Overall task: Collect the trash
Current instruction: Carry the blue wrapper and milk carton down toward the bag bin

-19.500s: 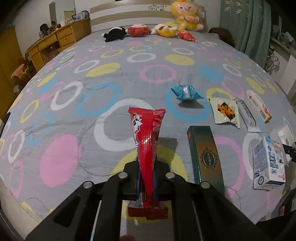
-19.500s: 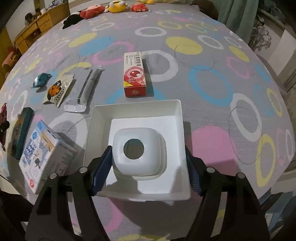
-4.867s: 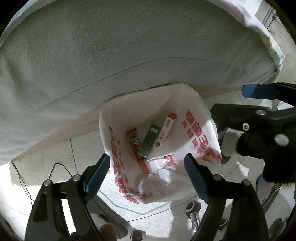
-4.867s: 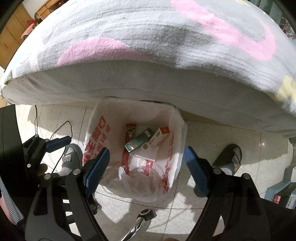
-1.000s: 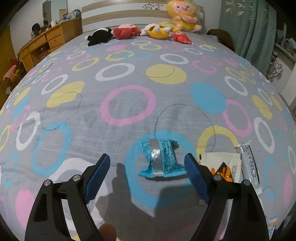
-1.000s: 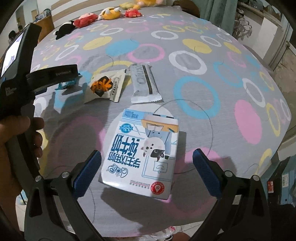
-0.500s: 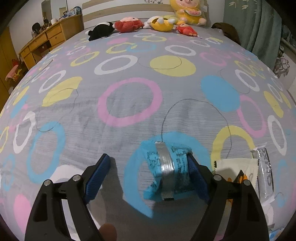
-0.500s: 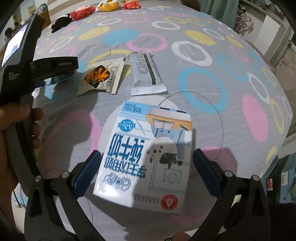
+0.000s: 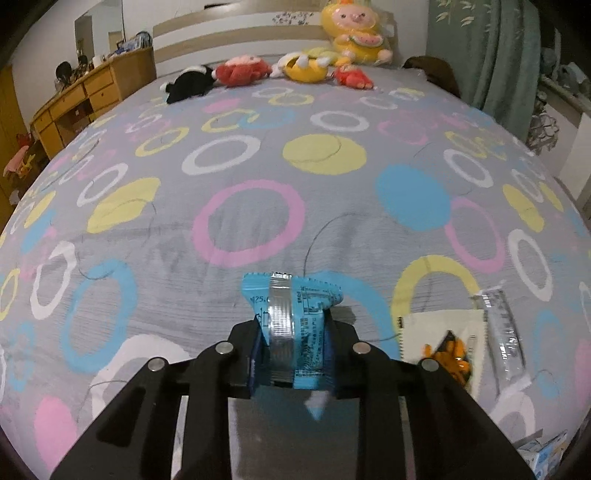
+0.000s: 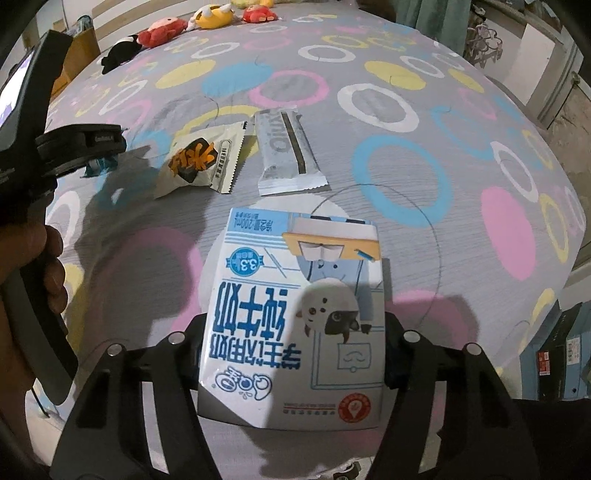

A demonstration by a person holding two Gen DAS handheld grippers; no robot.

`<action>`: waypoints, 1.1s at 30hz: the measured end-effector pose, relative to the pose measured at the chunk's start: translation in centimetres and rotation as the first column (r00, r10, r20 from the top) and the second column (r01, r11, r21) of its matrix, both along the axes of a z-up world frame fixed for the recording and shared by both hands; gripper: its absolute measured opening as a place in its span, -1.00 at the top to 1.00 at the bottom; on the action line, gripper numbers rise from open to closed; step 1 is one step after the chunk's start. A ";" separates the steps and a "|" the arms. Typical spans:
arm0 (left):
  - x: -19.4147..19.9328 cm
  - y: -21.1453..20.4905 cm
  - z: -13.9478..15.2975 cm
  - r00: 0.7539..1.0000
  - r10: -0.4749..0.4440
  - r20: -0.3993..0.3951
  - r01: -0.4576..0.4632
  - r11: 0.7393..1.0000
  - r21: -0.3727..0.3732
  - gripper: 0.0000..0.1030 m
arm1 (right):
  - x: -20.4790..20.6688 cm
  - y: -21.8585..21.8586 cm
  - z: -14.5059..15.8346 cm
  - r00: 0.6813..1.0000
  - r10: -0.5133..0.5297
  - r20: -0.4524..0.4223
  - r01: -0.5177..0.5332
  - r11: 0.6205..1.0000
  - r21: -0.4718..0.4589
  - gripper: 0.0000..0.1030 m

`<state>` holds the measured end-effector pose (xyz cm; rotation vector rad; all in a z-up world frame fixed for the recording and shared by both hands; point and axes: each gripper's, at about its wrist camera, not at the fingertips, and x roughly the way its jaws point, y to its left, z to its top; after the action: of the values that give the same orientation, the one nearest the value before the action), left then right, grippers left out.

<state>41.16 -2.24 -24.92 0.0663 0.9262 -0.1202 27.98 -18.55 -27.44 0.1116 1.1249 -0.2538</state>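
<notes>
The left gripper (image 9: 293, 350) pinches a blue snack wrapper (image 9: 291, 317). The right gripper (image 10: 291, 354) clamps a milk carton (image 10: 295, 314) marked "200mL" and "3.3".

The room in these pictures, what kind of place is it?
Most likely a home bedroom: a bed under a ring-patterned cover, plush toys along the headboard, and a wooden dresser beside it.

In my right tongs (image 10: 291, 332), a milk carton (image 10: 295, 314) reads upside down: "3.3" in a blue badge, "200mL" along its far edge, large blue Chinese characters I cannot make out. Beyond them, a silver wrapper (image 10: 286, 147) shows partial lettering, unreadable. The blue wrapper (image 9: 295, 325) in my left tongs (image 9: 293, 350) carries "125", its small print illegible.
</notes>
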 end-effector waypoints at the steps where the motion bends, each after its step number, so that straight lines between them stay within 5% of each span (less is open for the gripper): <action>1: -0.2 0.0 0.3 1.000 -0.004 0.004 0.004 1.000 -0.006 0.50 | -0.2 0.1 0.2 1.000 0.003 0.003 -0.003 1.000 -0.004 -0.23; 33: -4.9 2.3 5.2 0.998 -0.018 0.068 0.018 1.000 0.002 0.50 | -3.4 1.9 5.1 0.994 0.053 0.093 -0.048 0.997 -0.052 -0.23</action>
<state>36.22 0.11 -19.72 0.0793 0.8576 -0.1335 24.62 -16.66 -22.38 0.0503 1.0253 -0.2286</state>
